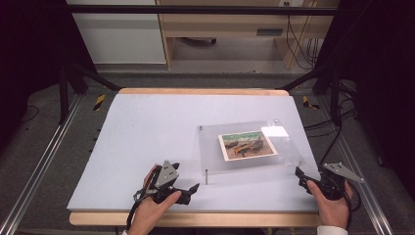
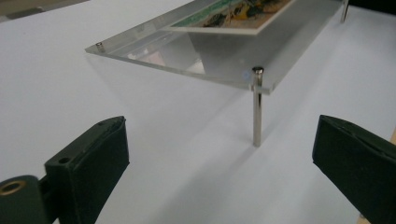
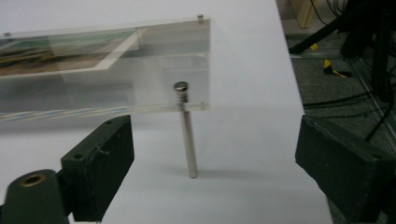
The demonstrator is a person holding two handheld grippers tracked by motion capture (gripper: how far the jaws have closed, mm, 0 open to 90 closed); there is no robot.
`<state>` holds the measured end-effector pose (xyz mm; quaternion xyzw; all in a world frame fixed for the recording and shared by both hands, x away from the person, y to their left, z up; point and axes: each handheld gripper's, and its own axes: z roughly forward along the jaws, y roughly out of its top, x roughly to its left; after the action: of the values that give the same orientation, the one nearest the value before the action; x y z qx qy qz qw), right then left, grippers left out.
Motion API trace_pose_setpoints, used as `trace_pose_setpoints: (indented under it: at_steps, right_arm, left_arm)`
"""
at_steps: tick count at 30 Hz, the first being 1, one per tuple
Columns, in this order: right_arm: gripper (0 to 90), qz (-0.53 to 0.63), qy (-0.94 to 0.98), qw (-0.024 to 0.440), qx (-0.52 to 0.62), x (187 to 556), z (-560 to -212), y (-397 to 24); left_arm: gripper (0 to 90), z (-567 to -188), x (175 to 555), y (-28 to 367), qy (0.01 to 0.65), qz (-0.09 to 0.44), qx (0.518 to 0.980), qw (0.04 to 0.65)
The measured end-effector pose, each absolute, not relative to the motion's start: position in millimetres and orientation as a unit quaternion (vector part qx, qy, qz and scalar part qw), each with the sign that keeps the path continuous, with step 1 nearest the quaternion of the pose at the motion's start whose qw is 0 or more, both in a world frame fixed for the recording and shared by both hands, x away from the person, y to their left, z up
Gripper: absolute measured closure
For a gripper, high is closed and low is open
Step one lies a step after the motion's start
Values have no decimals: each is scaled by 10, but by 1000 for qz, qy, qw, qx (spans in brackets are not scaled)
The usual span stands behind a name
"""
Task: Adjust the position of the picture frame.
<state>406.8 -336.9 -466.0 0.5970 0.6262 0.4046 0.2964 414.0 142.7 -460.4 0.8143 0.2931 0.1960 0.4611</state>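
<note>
A clear acrylic frame (image 1: pixel 247 144) stands on thin metal legs on the white table (image 1: pixel 147 132), right of centre, with a landscape picture (image 1: pixel 247 145) flat inside it. My left gripper (image 1: pixel 188 192) rests near the front edge. It is open, and in the left gripper view (image 2: pixel 219 154) it looks at the frame's near left leg (image 2: pixel 257 112), which stands a little beyond the jaws. My right gripper (image 1: pixel 301 177) sits at the frame's front right corner, also open. In the right gripper view (image 3: pixel 212 154) the near right leg (image 3: pixel 188 135) stands just ahead between the jaws, untouched.
The table's right edge (image 3: pixel 303 121) runs close beside my right gripper, with floor, cables and a dark stand (image 1: pixel 337 93) beyond it. A wooden strip (image 1: pixel 195 219) borders the front edge. Bare white surface spreads left of the frame.
</note>
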Motion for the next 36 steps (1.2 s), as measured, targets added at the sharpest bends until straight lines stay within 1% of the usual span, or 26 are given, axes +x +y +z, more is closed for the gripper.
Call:
trace_pose_setpoints:
  at_steps: [3, 4, 5, 6, 7, 9, 10, 11, 12, 13, 14, 17, 21, 24, 28, 29, 31, 32, 33, 34, 35, 36]
  right_arm:
    - [125, 400, 644, 292, 584, 4080, -4666, -3315]
    - [152, 396, 648, 292, 581, 4086, -4671, -3293]
    - [152, 396, 648, 292, 581, 4086, -4671, -3293]
    - [186, 391, 655, 294, 577, 4086, -4677, -3276]
    - [236, 380, 666, 298, 569, 4073, -4687, -3248]
    - [246, 378, 669, 301, 565, 4068, -4690, -3243]
    - [315, 373, 674, 308, 558, 4047, -4703, -3236]
    - [336, 374, 678, 310, 551, 4035, -4707, -3236]
    - [336, 374, 678, 310, 551, 4035, -4707, -3236]
    - [358, 376, 682, 324, 537, 4021, -4716, -3237]
    - [358, 376, 682, 324, 537, 4021, -4716, -3237]
    - [414, 388, 681, 318, 533, 4053, -4745, -3243]
    - [436, 396, 679, 314, 533, 4152, -4795, -3232]
    - [437, 404, 676, 309, 533, 4203, -4797, -3224]
    - [447, 405, 683, 292, 534, 4333, -4831, -3214]
    - [467, 409, 683, 287, 533, 4352, -4834, -3225]
    - [544, 415, 682, 282, 533, 4383, -4835, -3244]
    - [603, 418, 680, 280, 533, 4390, -4835, -3256]
    - [603, 418, 680, 280, 533, 4390, -4835, -3256]
    - [713, 429, 678, 274, 531, 4385, -4831, -3278]
    - [772, 434, 677, 272, 528, 4381, -4829, -3292]
    - [795, 436, 677, 273, 527, 4377, -4827, -3301]
  left_arm:
    - [32, -4625, 4130, 1433, 288, 194, 822, 450]
    - [32, -4634, 4121, 1421, 290, 198, 824, 445]
    - [32, -4634, 4121, 1421, 290, 198, 824, 445]
    - [32, -4642, 4108, 1410, 289, 205, 826, 438]
    - [35, -4651, 4090, 1402, 285, 200, 830, 435]
    - [33, -4656, 4078, 1396, 286, 192, 830, 438]
    - [35, -4656, 4066, 1380, 283, 188, 829, 444]
    - [36, -4656, 4066, 1380, 283, 188, 829, 444]
    - [36, -4655, 4063, 1368, 281, 187, 828, 448]
    - [37, -4657, 4062, 1345, 278, 182, 828, 451]
    - [37, -4657, 4062, 1345, 278, 182, 828, 451]
    - [43, -4675, 4071, 1344, 287, 173, 826, 454]
    - [52, -4666, 4070, 1364, 295, 162, 812, 476]
    - [58, -4667, 4086, 1365, 297, 159, 811, 478]
    - [63, -4655, 4096, 1339, 297, 161, 808, 482]
    - [67, -4651, 4090, 1330, 297, 162, 808, 483]
    - [73, -4651, 4082, 1315, 297, 161, 806, 486]
    - [88, -4655, 4069, 1282, 297, 162, 806, 486]
    - [112, -4655, 4069, 1282, 297, 162, 806, 486]
    - [130, -4661, 4066, 1239, 301, 157, 803, 489]
    - [141, -4664, 4062, 1220, 300, 157, 803, 490]
    - [161, -4669, 4057, 1198, 301, 158, 802, 491]
